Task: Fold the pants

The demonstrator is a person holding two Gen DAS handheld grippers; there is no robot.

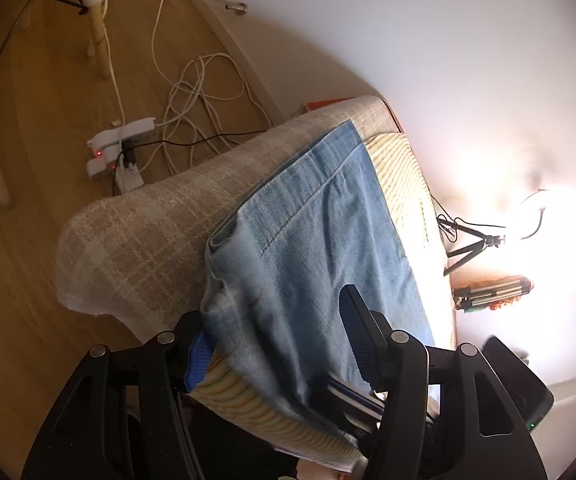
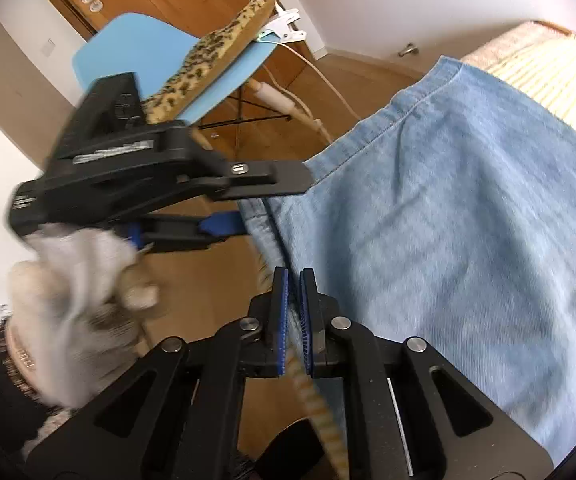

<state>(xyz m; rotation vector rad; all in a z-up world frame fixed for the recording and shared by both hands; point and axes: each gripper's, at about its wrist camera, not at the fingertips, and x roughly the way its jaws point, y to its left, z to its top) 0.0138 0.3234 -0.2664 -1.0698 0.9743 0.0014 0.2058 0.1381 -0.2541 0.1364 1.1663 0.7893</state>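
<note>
My right gripper (image 2: 292,320) pinches the light blue denim pants (image 2: 448,220), nearly closed. Left gripper (image 1: 275,340) gapes around their edge; I can't see contact, far fingertip's hidden

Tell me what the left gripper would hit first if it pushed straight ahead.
Probably the light blue denim pants: the left gripper is wide open, straddling their near edge, so cloth lies directly ahead.

Light blue denim pants (image 1: 320,240) lie over a yellow-and-white striped cover (image 1: 398,168) and a beige plaid blanket (image 1: 147,236). Both black tools carry blue pads (image 2: 283,320); a leopard-spotted cushion (image 2: 211,52) tops a sky-blue chair (image 2: 135,48).
</note>
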